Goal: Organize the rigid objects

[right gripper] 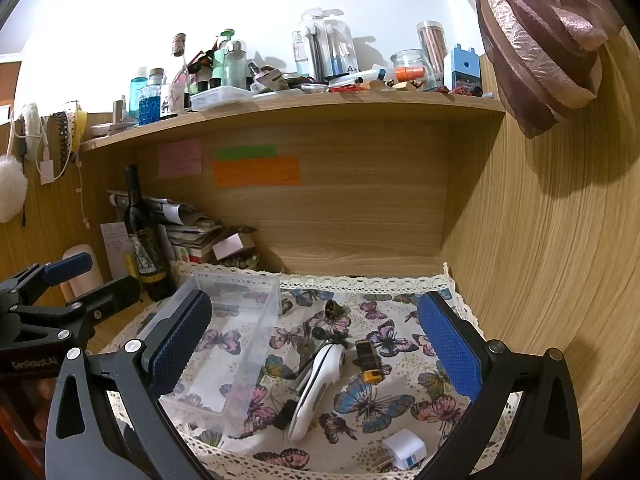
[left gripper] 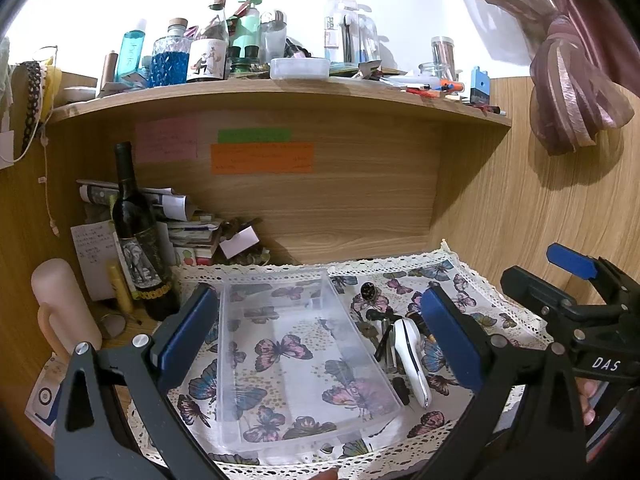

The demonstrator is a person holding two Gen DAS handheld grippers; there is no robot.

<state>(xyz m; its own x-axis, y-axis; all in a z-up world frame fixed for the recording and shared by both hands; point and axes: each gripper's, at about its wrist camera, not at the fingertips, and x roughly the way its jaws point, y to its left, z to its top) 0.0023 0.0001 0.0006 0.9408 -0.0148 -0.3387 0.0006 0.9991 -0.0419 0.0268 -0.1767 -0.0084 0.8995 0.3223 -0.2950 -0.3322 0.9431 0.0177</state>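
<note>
Clear bin (left gripper: 304, 356): a transparent plastic container is being seen lying on the butterfly-print cloth (right gripper: 372, 400), left of the loose items; nothing is being seen inside it.
White device (right gripper: 318, 388): a long white handheld item is being shown lying just right of the bin's right wall, angled along it.
Small black piece (right gripper: 285, 414): is lying between the bin's near corner and the white device, touching or nearly touching the latter.
Yellow-and-black item (right gripper: 368, 362): a small cylinder, possibly a battery, is being seen just right of the white device.
White plug adapter (right gripper: 404, 454): is resting near the cloth's front lace edge, well apart from the bin.
Dark small items (right gripper: 324, 332): a cluster is being seen behind the white device; what each one is cannot be told.
Left gripper (left gripper: 320, 340): is being held over the bin with jaws spread wide, one to each side of it; nothing is being gripped.
Right gripper (right gripper: 316, 344): is being held over the loose items with jaws equally wide apart and nothing between the pads.
Tabletop (right gripper: 116, 328): bare wood is showing left of the cloth.
Wine bottle (left gripper: 138, 236): is standing upright left of the cloth, beside stacked papers.
Shelf (left gripper: 280, 92): is crowded with bottles and containers above.
</note>
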